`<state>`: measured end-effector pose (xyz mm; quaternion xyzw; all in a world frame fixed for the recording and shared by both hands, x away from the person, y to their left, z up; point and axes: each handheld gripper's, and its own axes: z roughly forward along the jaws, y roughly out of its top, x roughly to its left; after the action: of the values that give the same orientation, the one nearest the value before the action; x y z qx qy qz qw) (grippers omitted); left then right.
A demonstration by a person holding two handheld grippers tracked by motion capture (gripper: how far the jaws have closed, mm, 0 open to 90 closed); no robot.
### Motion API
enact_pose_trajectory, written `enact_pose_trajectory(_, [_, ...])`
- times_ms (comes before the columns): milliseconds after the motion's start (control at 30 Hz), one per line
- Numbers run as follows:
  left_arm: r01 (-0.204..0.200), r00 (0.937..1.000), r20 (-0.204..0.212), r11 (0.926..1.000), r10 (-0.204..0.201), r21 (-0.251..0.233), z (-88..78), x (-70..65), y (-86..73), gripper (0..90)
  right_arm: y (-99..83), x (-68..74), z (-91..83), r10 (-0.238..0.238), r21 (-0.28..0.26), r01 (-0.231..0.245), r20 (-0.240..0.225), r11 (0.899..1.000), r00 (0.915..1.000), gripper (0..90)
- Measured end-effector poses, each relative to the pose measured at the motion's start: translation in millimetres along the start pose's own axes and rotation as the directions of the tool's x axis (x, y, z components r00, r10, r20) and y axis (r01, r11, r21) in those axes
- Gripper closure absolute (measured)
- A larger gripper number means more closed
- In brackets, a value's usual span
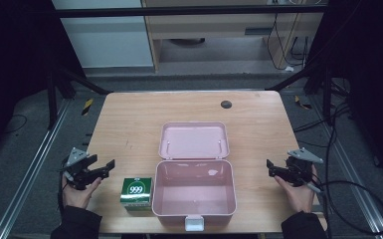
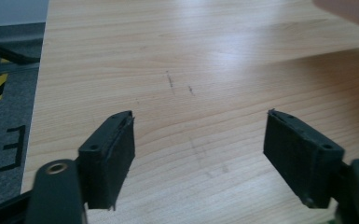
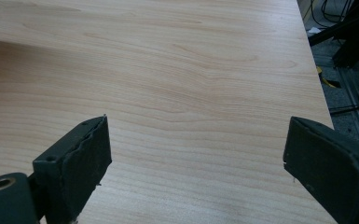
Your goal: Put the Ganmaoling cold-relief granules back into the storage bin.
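An open pink plastic box (image 1: 194, 191) sits at the table's front middle, its lid (image 1: 194, 140) laid back flat behind it and its inside bare. A green carton marked 999 (image 1: 137, 193) stands just left of the box. My left gripper (image 1: 110, 165) is held in a hand over the table's left edge, a short way left of the carton; its jaws (image 2: 198, 140) stand apart with nothing between them. My right gripper (image 1: 269, 167) is held at the right of the box, jaws (image 3: 196, 149) wide apart over bare wood, holding nothing.
The wooden table (image 1: 129, 124) has a dark round cap (image 1: 226, 104) near its back edge. Metal frame rails (image 1: 35, 164) and cables (image 1: 358, 194) run along both sides on the floor. A pale cabinet (image 1: 214, 25) stands behind.
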<state>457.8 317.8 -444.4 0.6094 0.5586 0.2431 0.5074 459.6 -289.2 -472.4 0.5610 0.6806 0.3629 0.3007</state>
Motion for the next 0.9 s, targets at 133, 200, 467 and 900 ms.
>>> enact_pose_trajectory(133, [-0.023, 0.9984, 0.053, 0.9989, 0.020, 0.041, -4.3, -2.4, 6.4, 28.2, 0.9, 2.1, -2.0, -0.019, 0.004, 0.019, -0.002, 1.000, 0.9998, 8.1])
enact_pose_trajectory(200, [-0.041, 0.9962, 0.079, 0.9977, 0.037, 0.055, -5.9, -2.1, 8.8, 29.4, 1.2, 3.2, -2.7, -0.027, 0.003, 0.027, -0.006, 1.000, 0.9996, 8.2])
enact_pose_trajectory(467, [-0.086, 0.9819, 0.177, 0.9911, 0.067, 0.102, -10.1, -9.3, 17.6, 31.3, 2.2, 3.1, -6.4, -0.050, 0.009, 0.050, 0.004, 0.999, 0.9987, 8.7])
enact_pose_trajectory(900, [-0.155, 0.9379, 0.333, 0.9770, 0.099, 0.146, -12.6, -30.7, 32.3, 31.0, 3.8, 3.1, -4.9, -0.058, 0.006, 0.058, -0.009, 0.998, 0.9983, 8.4])
